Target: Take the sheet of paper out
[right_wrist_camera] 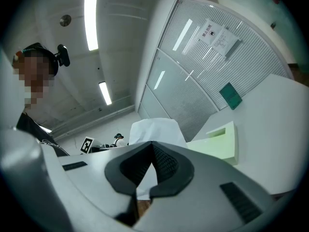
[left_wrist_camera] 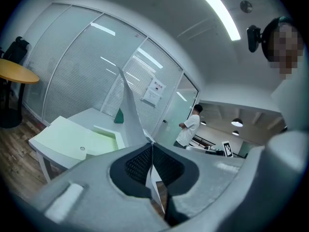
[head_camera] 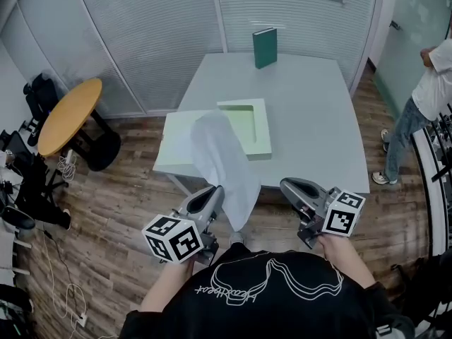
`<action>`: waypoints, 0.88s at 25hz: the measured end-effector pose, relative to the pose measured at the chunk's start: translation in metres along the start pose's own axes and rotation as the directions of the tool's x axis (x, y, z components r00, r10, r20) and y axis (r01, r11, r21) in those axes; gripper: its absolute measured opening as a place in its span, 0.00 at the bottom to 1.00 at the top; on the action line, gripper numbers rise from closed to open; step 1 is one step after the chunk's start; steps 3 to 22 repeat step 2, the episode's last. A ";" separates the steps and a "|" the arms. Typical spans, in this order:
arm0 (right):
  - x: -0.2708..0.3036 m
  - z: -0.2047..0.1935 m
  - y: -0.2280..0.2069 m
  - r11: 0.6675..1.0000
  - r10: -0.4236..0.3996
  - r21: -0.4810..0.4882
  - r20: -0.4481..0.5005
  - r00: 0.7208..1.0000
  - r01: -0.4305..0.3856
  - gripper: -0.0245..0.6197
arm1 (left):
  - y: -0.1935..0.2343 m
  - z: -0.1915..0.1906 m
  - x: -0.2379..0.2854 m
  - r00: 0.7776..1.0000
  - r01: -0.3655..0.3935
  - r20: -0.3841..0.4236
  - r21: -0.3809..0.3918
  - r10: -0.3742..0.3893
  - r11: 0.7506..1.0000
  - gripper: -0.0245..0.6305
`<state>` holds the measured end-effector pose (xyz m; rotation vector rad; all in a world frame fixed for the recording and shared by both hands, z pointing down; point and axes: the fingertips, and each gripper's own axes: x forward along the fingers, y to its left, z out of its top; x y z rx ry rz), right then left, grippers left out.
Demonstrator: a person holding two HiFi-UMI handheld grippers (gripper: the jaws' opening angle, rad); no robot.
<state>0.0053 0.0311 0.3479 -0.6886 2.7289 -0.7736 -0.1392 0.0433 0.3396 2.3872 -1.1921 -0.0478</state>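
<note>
- Left tool (left_wrist_camera: 152, 145) is clamped on the sheet of paper (head_camera: 224, 159); right tool (right_wrist_camera: 152, 146) is closed, empty.
- We advise a steady, level pull away from the green tray (head_camera: 264, 129) ahead.

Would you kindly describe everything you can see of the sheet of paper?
The sheet of paper is plain white, thin and slightly bowed along its length. The left gripper is shut on its near edge; the rest reaches out freely over the front edge of the table toward the open pale green box. Whether its far end touches that box is unclear. The right gripper is apart from it.
</note>
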 end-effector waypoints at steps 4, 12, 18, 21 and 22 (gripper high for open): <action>-0.004 -0.001 0.003 1.000 0.000 -0.002 0.000 1.000 0.000 0.05 | -0.004 -0.001 -0.002 1.000 0.002 0.001 0.001 -0.002 1.000 0.06; -0.004 -0.001 0.003 1.000 0.000 -0.002 0.000 1.000 0.000 0.05 | -0.004 -0.001 -0.002 1.000 0.002 0.001 0.001 -0.002 1.000 0.06; -0.004 -0.001 0.003 1.000 0.000 -0.002 0.000 1.000 0.000 0.05 | -0.004 -0.001 -0.002 1.000 0.002 0.001 0.001 -0.002 1.000 0.06; -0.004 -0.001 0.003 1.000 0.000 -0.002 0.000 1.000 0.000 0.05 | -0.004 -0.001 -0.002 1.000 0.002 0.001 0.001 -0.002 1.000 0.06; -0.004 -0.001 0.003 1.000 0.000 -0.002 0.000 1.000 0.000 0.05 | -0.004 -0.001 -0.002 1.000 0.002 0.001 0.001 -0.002 1.000 0.06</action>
